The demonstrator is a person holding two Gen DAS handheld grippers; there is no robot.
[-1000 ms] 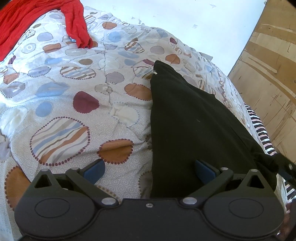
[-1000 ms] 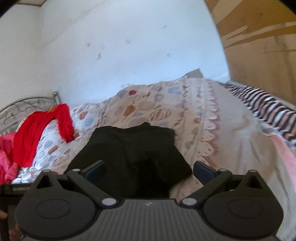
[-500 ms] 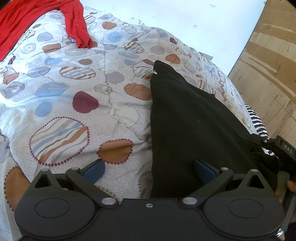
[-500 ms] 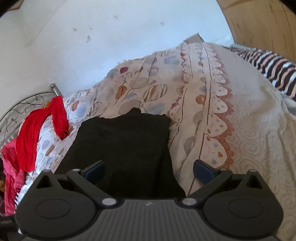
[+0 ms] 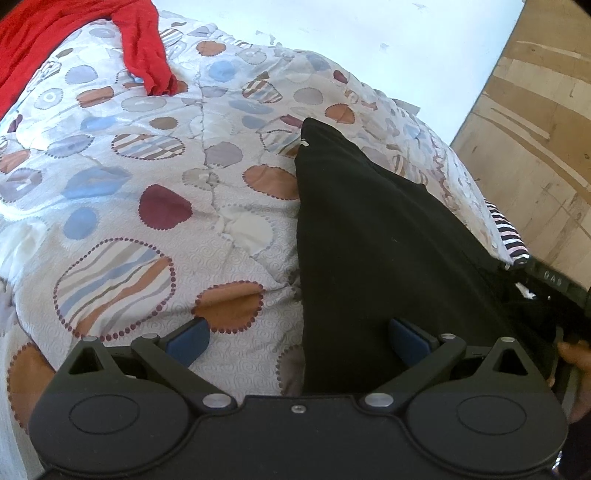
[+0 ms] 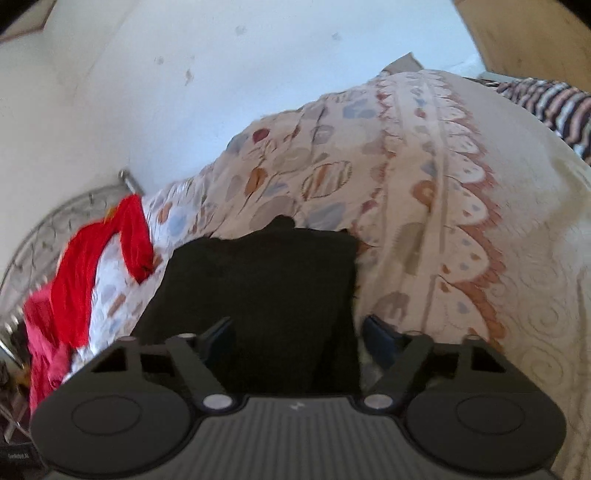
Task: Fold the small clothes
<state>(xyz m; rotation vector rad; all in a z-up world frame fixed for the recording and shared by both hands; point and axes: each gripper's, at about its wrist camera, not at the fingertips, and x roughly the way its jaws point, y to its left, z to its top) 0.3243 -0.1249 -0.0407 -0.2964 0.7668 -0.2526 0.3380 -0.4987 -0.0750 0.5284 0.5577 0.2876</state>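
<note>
— While the left tongs hang over the bed, what lies under them?

— A black, flat-laid fabric garment on a white quilted bedspread printed with blue, rust and maroon spots. Its long straight edge runs up the bedspread between the two blue pads, so one pad sits over the spotted cloth and the other over the black cloth.

— Are those jaws gripping anything?

— No, they stand wide apart and hold nothing.

— And the right tongs?

— Their jaws have just been closing. They are partly drawn in, with the near end of the black garment between them; the picture is blurred, so I cannot tell whether the pads press on it yet. In the left view they show at the right edge of the frame, with a person's fingers on the handle.

— Where on the bed is the garment?

— Toward the bed's right side, near the scalloped rust border of the bedspread. A crumpled red cloth lies well apart, at the bed's far left corner by the metal headboard.
</note>
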